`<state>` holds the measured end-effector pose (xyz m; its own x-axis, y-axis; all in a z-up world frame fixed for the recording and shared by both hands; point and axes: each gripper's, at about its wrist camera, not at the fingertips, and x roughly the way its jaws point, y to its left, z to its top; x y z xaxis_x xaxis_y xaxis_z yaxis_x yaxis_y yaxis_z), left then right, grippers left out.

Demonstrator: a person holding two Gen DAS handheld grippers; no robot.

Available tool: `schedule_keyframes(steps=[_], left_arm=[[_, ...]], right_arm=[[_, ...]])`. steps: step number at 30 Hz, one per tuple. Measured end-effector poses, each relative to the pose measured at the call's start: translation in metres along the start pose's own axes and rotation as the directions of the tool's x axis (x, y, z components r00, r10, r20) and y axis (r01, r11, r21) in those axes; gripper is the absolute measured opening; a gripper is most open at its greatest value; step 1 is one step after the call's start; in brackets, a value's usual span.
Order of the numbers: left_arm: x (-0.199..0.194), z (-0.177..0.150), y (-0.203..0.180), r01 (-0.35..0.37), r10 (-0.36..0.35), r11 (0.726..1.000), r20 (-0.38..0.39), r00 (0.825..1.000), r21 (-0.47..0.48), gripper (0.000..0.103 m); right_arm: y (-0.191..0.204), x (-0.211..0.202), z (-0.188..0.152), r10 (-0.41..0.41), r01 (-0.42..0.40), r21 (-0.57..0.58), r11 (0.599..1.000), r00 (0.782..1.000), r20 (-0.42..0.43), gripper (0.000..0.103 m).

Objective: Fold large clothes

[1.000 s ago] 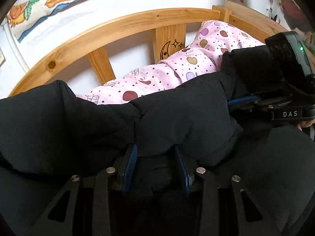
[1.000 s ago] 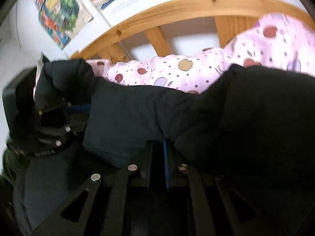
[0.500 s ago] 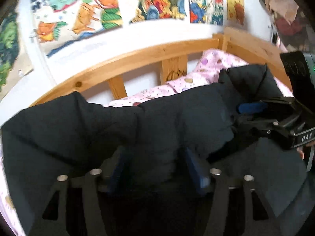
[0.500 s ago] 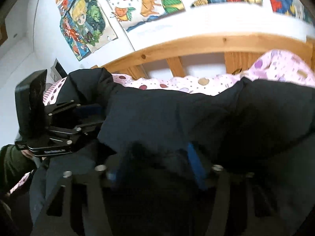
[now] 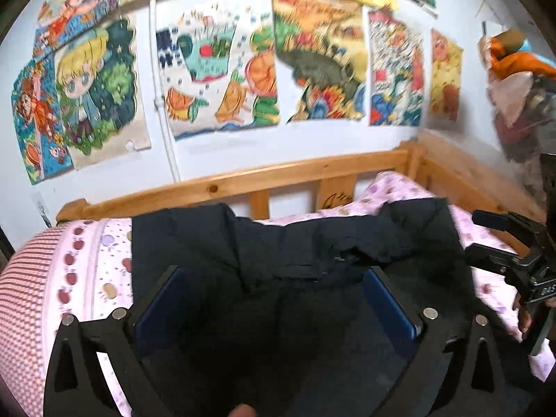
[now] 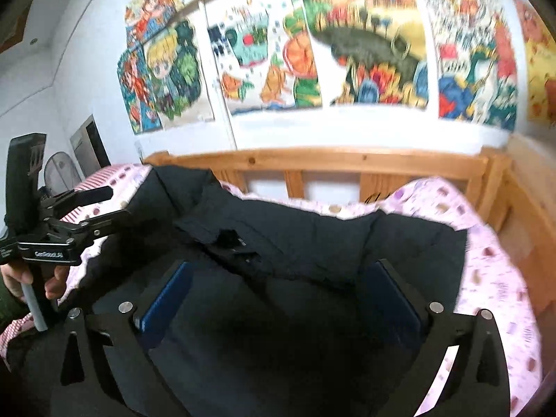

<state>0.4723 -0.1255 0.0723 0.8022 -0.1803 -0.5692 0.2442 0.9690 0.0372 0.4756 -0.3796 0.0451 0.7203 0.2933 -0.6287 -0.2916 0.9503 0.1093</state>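
Observation:
A large black padded garment [image 5: 278, 257] lies folded over on the pink dotted bedding [image 5: 87, 271]; it also fills the middle of the right wrist view [image 6: 312, 243]. My left gripper [image 5: 274, 278] is open above the garment, blue pads wide apart, holding nothing. My right gripper [image 6: 281, 274] is open too, above the garment's right part. The right gripper also shows at the right edge of the left wrist view [image 5: 486, 234], and the left gripper at the left edge of the right wrist view [image 6: 114, 201]; both stand apart from the cloth.
A wooden bed rail [image 5: 278, 180] runs behind the bedding, with a side rail [image 6: 500, 187] at the right. Cartoon posters [image 5: 226, 76] cover the white wall. A red striped cover [image 5: 24, 278] lies at the left. Clothes hang at the far right [image 5: 514, 87].
Both grippers have let go of the black garment and opened wide. They have pulled back and up, so the garment now lies flat on the bed.

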Motion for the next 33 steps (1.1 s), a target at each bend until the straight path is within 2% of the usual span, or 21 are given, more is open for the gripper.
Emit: schedule_keyframes(steps=[4,6,12,18,22,25,33], left_arm=[[-0.057,-0.002,0.001,0.008,-0.002,0.998,0.092,0.996,-0.068,0.103],[-0.087,-0.004,0.000,-0.016,0.027,0.996,0.121,0.992,-0.088,0.103],[-0.173,-0.013,-0.007,-0.094,0.104,0.993,0.167,0.980,-0.067,0.103],[-0.243,-0.028,-0.004,-0.036,0.052,0.996,0.200,0.978,-0.081,0.103],[-0.280,-0.042,-0.007,-0.037,0.048,0.998,0.231,0.972,-0.054,0.103],[-0.301,-0.054,-0.010,-0.035,0.045,0.998,0.248,0.968,-0.047,0.103],[-0.336,-0.095,-0.020,-0.028,0.031,1.000,0.287,0.957,-0.014,0.103]], right_arm=[[0.022,-0.046,0.008,-0.019,0.021,-0.033,0.999,0.998,0.053,0.101],[0.035,-0.068,0.009,-0.028,0.031,-0.049,0.998,0.997,0.068,0.101],[0.068,-0.141,0.002,-0.013,0.022,-0.074,0.997,0.993,0.118,0.101],[0.104,-0.200,-0.005,0.002,0.022,-0.153,0.988,0.988,0.157,0.101],[0.128,-0.230,-0.020,0.004,0.037,-0.215,0.976,0.982,0.190,0.101],[0.144,-0.250,-0.033,0.006,0.039,-0.219,0.975,0.979,0.203,0.101],[0.182,-0.294,-0.070,0.005,0.052,-0.251,0.967,0.975,0.222,0.101]])
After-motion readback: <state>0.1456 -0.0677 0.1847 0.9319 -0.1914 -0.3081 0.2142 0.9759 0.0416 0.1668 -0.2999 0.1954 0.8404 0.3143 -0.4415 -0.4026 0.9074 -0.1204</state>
